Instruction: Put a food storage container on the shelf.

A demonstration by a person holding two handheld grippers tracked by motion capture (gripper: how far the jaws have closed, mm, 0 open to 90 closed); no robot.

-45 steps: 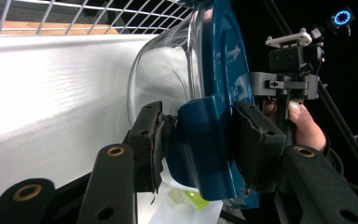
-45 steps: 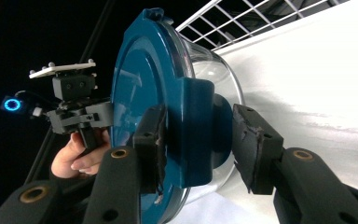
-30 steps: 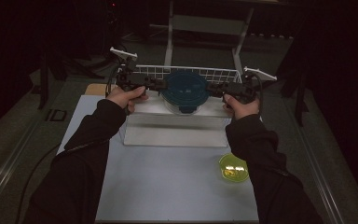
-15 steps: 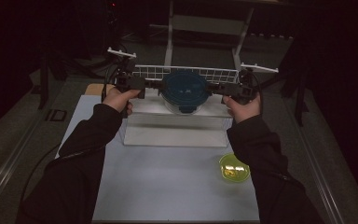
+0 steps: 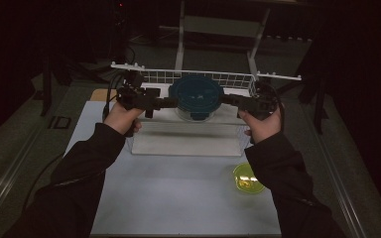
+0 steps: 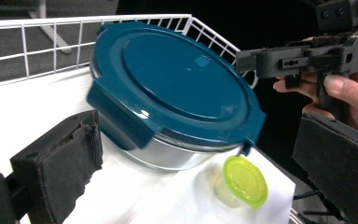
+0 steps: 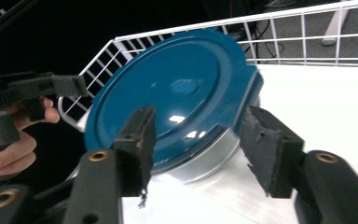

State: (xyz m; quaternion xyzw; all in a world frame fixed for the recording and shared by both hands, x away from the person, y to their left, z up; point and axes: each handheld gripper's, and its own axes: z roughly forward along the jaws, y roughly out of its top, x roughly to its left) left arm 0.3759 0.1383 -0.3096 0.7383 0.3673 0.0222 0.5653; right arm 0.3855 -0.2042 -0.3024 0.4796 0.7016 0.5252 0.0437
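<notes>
- High view: a round container with a blue lid (image 5: 196, 96) was seen between the two grippers, on a white tray (image 5: 183, 144) before a wire rack (image 5: 206, 78). The left gripper (image 5: 171, 102) was held at its left edge and the right gripper (image 5: 229, 99) at its right edge; contact could not be told. A small tub with a green lid (image 5: 248, 178) was seen well behind the right gripper, near the person's right sleeve.
- Left gripper view: the jaws were seen spread wide, having just been opening, with nothing pressed by the pads. The container (image 6: 177, 98) was seen just ahead of them, between the two pads (image 6: 70, 158) and apart from both. The green tub (image 6: 242, 182) was seen beyond the container, and the right gripper (image 6: 251, 60) at the container's far edge.
- Right gripper view: the jaws were seen partly open, with the container's near lid tab (image 7: 205, 116) between the pads (image 7: 140, 140), clear of both. The left gripper (image 7: 74, 86) was seen at the far edge, in front of the rack (image 7: 279, 37).
</notes>
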